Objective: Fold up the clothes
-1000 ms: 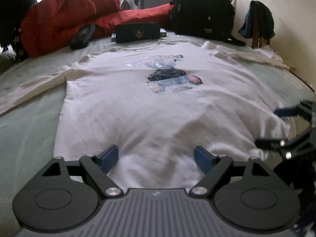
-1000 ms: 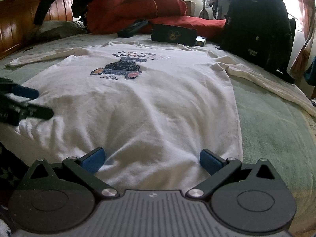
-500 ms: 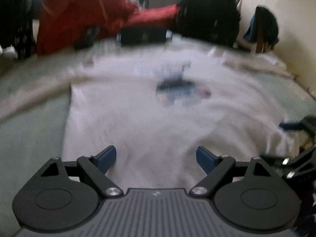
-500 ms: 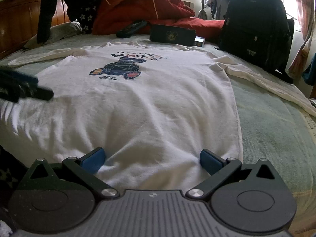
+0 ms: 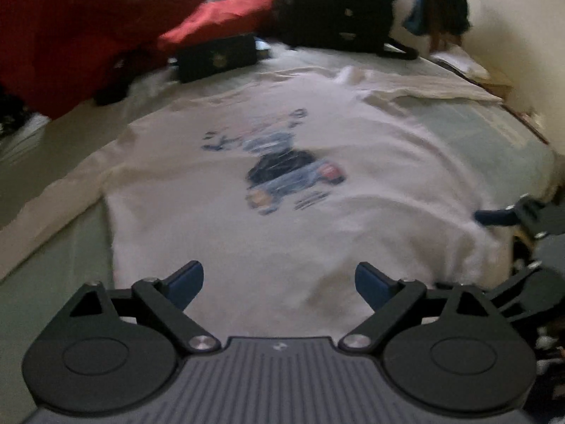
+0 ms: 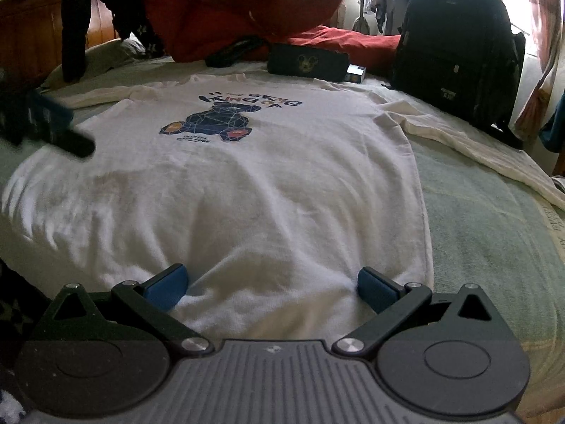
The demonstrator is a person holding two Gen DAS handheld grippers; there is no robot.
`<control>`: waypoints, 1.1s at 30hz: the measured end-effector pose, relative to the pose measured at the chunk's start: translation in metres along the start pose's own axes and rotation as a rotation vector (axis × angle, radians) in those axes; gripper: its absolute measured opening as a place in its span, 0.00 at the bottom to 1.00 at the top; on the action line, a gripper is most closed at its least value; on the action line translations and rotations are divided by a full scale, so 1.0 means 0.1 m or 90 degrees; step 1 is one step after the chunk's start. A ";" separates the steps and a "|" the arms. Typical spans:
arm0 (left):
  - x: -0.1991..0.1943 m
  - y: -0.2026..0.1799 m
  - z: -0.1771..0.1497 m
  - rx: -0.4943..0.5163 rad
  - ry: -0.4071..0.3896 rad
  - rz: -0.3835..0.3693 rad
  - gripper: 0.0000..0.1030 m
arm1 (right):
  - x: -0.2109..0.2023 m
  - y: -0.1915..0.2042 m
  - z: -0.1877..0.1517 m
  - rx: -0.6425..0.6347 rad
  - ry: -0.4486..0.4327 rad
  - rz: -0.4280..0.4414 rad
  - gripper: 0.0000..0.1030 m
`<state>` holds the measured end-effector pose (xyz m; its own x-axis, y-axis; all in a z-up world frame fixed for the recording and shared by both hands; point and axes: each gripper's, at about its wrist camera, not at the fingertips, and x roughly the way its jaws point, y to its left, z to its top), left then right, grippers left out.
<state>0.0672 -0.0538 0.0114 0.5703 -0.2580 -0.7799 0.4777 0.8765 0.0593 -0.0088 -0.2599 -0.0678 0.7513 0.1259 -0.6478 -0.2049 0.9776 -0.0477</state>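
A white long-sleeved shirt (image 5: 197, 212) (image 6: 247, 194) with a dark blue bear print lies flat, front up, on the bed, sleeves spread to both sides. My left gripper (image 5: 279, 279) hovers over the shirt's lower left part; its jaws are opening and nothing is pinched between them. In the right wrist view it shows blurred at the left edge (image 6: 53, 130), lifted above the fabric. My right gripper (image 6: 273, 282) is open, its blue pads straddling the shirt's hem near the right bottom corner. It also appears in the left wrist view (image 5: 494, 215).
The bed's pale green sheet (image 6: 494, 229) runs on to the right. A black backpack (image 6: 455, 53), a dark pouch (image 6: 307, 65) and a red blanket (image 6: 229, 0) crowd the far side. A person's dark sleeve (image 6: 74, 35) reaches down by the wooden headboard (image 6: 21, 42).
My left gripper has risen off the hem and swung, so its view is blurred and tilted; its jaws stand slightly wider. The right gripper has not moved.
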 end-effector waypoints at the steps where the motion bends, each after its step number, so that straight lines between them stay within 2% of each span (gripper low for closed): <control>1: -0.01 -0.03 0.07 0.006 0.015 -0.001 0.90 | -0.01 0.00 0.00 0.002 0.001 -0.001 1.00; 5: 0.09 -0.16 0.26 0.046 0.085 0.024 0.90 | -0.05 0.00 0.02 0.007 0.008 0.003 1.00; 9: 0.09 -0.26 0.36 0.103 0.104 0.071 0.90 | -0.12 0.05 0.09 -0.016 0.011 0.004 1.00; 12: -0.05 -0.32 0.46 0.154 0.074 0.071 0.90 | -0.18 0.09 0.21 -0.019 -0.009 -0.003 1.00; 16: -0.16 -0.36 0.60 0.191 0.032 0.040 0.90 | -0.23 0.17 0.36 -0.018 -0.038 -0.002 1.00; 18: -0.15 -0.34 0.57 0.204 -0.009 0.032 0.90 | -0.22 0.23 0.40 -0.023 -0.043 -0.004 1.00; 24: 0.15 -0.18 -0.08 0.183 -0.067 0.043 0.90 | -0.28 0.27 0.41 -0.013 -0.065 0.004 1.00; 28: 0.15 -0.08 -0.47 0.101 -0.112 -0.006 0.90 | -0.25 0.20 0.39 0.019 -0.074 -0.005 1.00; 30: 0.19 -0.02 -0.62 0.063 -0.104 -0.030 0.90 | -0.23 0.20 0.37 0.023 -0.077 -0.001 1.00; 32: 0.25 0.04 -0.77 0.030 -0.086 -0.032 0.90 | -0.20 0.20 0.34 0.020 -0.068 0.002 1.00; 33: 0.21 0.06 -0.85 0.024 -0.100 -0.031 0.90 | -0.18 0.19 0.32 0.018 -0.063 0.003 1.00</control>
<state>0.0258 -0.0193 -0.0576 0.6416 -0.3633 -0.6756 0.5311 0.8458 0.0495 -0.0059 -0.2377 -0.0328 0.8091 0.1452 -0.5695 -0.1918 0.9812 -0.0223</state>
